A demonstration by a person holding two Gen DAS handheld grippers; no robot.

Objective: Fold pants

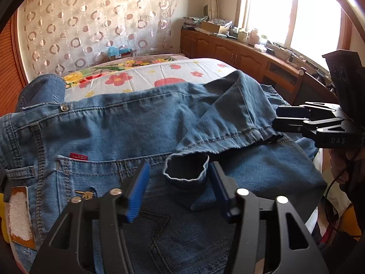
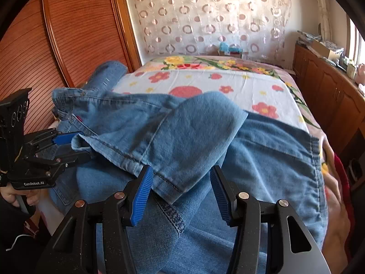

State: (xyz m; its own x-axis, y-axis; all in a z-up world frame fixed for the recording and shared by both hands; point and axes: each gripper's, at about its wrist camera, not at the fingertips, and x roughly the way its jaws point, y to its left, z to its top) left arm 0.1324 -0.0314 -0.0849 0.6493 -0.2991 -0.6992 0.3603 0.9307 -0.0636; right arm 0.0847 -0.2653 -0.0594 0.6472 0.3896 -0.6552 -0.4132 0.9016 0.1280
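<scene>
Pants [image 1: 141, 123] – mid-blue denim, red tag [image 1: 78, 156]. Bedsheet [image 2: 228, 80] – white, red and yellow flowers. Curtain [image 2: 205, 16] – pale with ring pattern. Gripper pads [image 1: 139, 191] blue.

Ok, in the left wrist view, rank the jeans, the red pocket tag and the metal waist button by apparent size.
1. jeans, filling most of the view.
2. red pocket tag.
3. metal waist button, smaller than the tag; it lies farther from the camera, so this gap is less certain.

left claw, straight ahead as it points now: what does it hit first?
Likely the rolled cuff, sitting between the open fingers of the left claw just ahead of the tips. Past it lies more of the jeans. Depth is unclear.
</scene>
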